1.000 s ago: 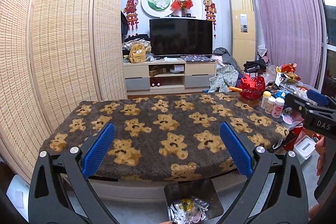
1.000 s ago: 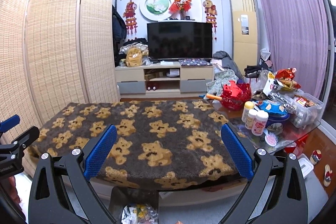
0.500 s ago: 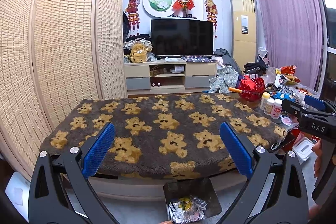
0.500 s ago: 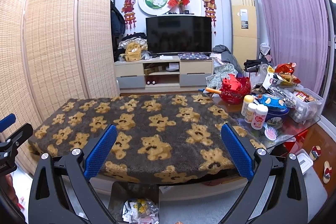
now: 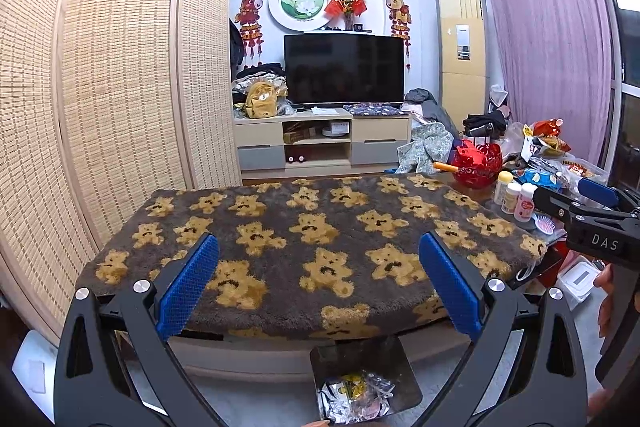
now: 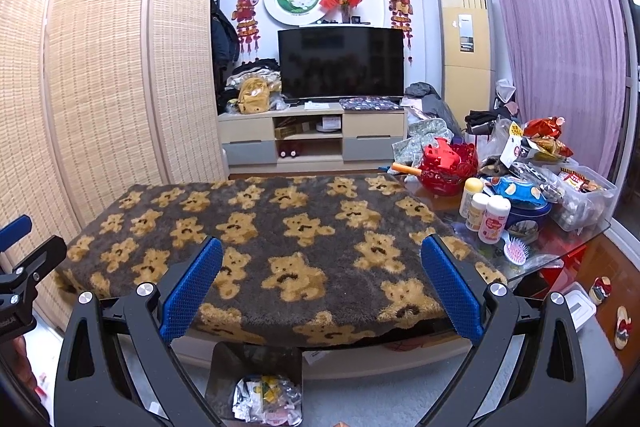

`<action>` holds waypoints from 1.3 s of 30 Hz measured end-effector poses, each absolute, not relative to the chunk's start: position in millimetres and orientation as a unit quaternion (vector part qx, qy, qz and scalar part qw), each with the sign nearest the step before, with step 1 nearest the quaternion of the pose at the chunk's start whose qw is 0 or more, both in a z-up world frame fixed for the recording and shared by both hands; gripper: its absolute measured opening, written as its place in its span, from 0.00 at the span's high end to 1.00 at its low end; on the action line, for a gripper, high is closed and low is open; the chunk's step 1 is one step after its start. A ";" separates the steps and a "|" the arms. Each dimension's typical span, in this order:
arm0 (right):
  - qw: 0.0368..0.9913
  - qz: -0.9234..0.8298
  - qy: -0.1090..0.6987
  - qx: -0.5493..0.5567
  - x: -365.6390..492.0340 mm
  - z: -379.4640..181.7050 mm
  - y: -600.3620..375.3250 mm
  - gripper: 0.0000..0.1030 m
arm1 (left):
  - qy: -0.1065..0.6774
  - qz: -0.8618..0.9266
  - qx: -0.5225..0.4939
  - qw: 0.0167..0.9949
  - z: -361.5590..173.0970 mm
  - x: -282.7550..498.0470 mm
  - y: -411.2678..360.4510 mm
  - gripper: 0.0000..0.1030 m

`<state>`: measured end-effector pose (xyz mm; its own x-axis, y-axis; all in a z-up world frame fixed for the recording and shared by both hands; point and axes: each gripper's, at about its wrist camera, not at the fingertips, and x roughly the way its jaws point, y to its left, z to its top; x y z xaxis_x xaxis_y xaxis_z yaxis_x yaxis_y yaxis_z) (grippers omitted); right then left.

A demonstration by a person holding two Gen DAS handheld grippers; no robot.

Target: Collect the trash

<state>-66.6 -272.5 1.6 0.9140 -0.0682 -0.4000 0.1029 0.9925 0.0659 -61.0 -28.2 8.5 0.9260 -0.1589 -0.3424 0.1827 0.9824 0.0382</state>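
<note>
At the far left stands a woven folding screen (image 5: 120,107), reaching almost to the ceiling. In front of it, the left gripper (image 5: 319,281) hangs over the near edge of the surface (image 5: 320,227), its blue-padded fingers (image 5: 188,283) spread wide with nothing between them. The surface is covered by a dark shaggy cloth printed with tan bears. Below its near edge, on the floor, sits a dark trash bin (image 5: 362,359) with crumpled wrappers (image 5: 354,397) inside; in the right wrist view the same bin (image 6: 256,359) shows low between the fingers, its wrappers (image 6: 266,397) piled at the bottom. The right gripper (image 6: 322,285) likewise hovers over the near edge, its fingers (image 6: 450,287) held wide apart and empty. Against the far wall, a black television (image 6: 341,63) stands on a low cabinet. Further right, the bare end of the surface carries a red basket (image 6: 450,167), small white bottles (image 6: 494,219), a pink hairbrush (image 6: 516,251) and a clear box of snack packets (image 6: 584,199). A purple curtain (image 6: 560,27) closes the right side.
</note>
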 end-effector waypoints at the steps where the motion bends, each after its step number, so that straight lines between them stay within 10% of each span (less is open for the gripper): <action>1: 0.977 -0.044 0.203 0.043 -66.9 1.3 -272.6 0.03 | 0.172 -0.088 0.035 0.981 8.6 -61.0 -28.3 0.08; 39: 0.976 -0.040 0.208 0.046 -66.1 1.5 -269.5 0.03 | 0.174 -0.082 0.035 0.981 7.4 -55.3 -22.7 0.08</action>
